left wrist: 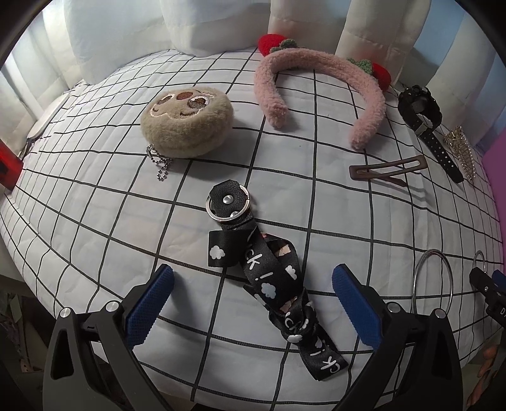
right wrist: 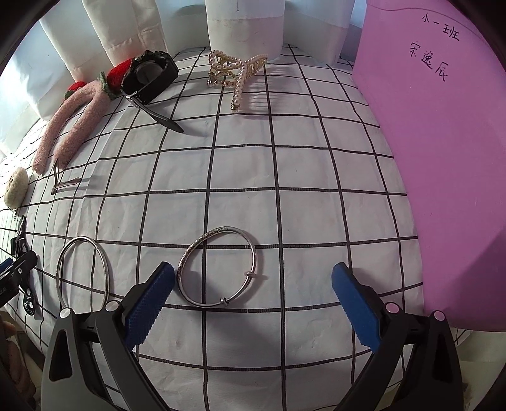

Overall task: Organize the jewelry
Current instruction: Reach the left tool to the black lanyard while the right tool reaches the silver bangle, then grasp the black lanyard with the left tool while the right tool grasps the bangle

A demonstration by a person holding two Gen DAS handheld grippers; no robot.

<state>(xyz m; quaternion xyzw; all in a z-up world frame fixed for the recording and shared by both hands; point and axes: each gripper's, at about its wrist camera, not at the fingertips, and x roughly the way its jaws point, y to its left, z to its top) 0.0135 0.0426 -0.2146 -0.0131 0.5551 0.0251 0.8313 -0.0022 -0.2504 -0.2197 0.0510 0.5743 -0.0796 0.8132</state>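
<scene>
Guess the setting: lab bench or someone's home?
Likely a home, probably a bedroom: the items lie on a grid-pattern quilt like bedding, white curtains hang behind, and personal accessories such as a fuzzy headband and watch are scattered about.

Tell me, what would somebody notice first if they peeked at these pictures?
Probably the fluffy pink headband with red strawberries, lying at the back of the checked cloth, beside a round plush smiley face. Nearer, a black strap with clouds lies between the open left tongs. By the right tongs, a silver bangle shines beside a big pink board.
</scene>
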